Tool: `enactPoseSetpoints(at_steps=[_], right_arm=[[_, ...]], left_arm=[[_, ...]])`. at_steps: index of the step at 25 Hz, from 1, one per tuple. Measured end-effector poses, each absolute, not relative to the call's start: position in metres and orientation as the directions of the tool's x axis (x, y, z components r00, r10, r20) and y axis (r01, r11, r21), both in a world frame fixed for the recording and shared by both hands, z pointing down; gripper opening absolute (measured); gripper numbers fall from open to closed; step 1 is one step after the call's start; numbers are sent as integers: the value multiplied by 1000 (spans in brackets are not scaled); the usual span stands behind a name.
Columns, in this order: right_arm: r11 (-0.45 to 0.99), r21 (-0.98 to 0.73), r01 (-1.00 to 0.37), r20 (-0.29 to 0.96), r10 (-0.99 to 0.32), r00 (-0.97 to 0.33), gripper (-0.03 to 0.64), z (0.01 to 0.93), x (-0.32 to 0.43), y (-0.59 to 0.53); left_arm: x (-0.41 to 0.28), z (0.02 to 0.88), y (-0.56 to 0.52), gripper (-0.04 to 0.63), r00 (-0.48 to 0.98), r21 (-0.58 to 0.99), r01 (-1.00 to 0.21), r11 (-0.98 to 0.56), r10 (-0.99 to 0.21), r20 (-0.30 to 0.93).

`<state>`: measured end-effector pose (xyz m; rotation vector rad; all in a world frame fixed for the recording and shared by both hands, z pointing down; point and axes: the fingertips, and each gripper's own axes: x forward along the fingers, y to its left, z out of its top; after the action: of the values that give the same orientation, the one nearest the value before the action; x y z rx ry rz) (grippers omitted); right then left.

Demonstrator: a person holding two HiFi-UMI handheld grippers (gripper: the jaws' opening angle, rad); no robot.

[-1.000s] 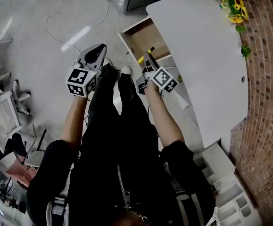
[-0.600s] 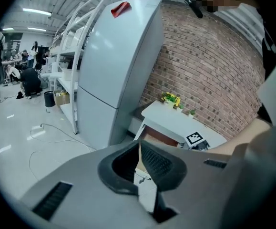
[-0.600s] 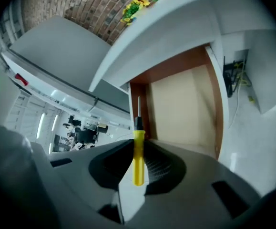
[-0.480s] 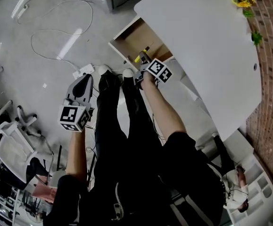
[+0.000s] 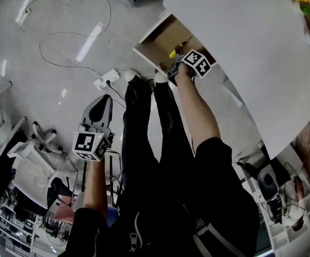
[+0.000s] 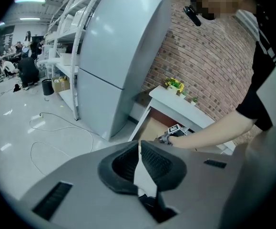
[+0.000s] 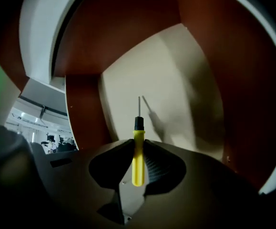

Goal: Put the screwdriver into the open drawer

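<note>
Screwdriver (image 7: 138,151) held over drawer, ready to set down

Your right gripper (image 7: 138,144) is clamped on the yellow handle (image 7: 138,163). The shaft (image 7: 138,106) sticks out ahead toward the pale bottom of the drawer (image 7: 180,75). So the screwdriver is in your right jaws and inside the drawer's outline. It looks not yet down on the bottom, and its shadow (image 7: 152,111) falls just beside the tip. Head view agrees: right gripper (image 5: 173,66) is at the drawer (image 5: 160,36), which is pulled out from under the white desk (image 5: 240,52).

How to do it well, my read:
- Go lower before letting go, with the tip close to the bottom.
- Flatten the wrist a bit so the tool lies down on its side instead of landing on its point and bouncing.
- Aim for the bare middle, away from the brown walls (image 7: 85,109).
- Part the jaws wide in one go, since the handle sits deep between the pads.
- Back out along the line you point, so nothing drags over the front wall.

Pose: your right arm is stretched forward, gripper aimed steeply down into the drawer, marker cube (image 5: 196,63) facing up. Your left gripper (image 5: 104,103) hangs low at your left side over the room floor (image 5: 47,63), well apart from the drawer. In its own view the left gripper (image 6: 138,144) has its jaws closed together on nothing. It probably isn't needed here.
</note>
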<state>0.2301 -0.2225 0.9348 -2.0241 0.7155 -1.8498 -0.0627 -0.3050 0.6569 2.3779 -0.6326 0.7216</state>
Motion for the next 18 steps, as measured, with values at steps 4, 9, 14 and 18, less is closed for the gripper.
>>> enactPoseSetpoints(at_steps=[4, 9, 14, 18], right_arm=[[-850, -509, -138, 858, -513, -10, 80, 955, 226, -221], [-866, -468, -173, 881, -474, -13, 83, 968, 230, -215], [-858, -439, -266, 893, -450, -23, 83, 972, 231, -216], [-855, -429, -291, 899, -436, -45, 102, 970, 227, -216]], left_arm=[[-72, 670, -302, 37, 728, 396, -590, -703, -251, 638], [-76, 676, -300, 37, 715, 411, -604, -682, -238, 657], [-79, 680, -303, 37, 713, 413, -607, -679, -237, 659], [-80, 679, -304, 37, 717, 416, -606, -678, -238, 656]])
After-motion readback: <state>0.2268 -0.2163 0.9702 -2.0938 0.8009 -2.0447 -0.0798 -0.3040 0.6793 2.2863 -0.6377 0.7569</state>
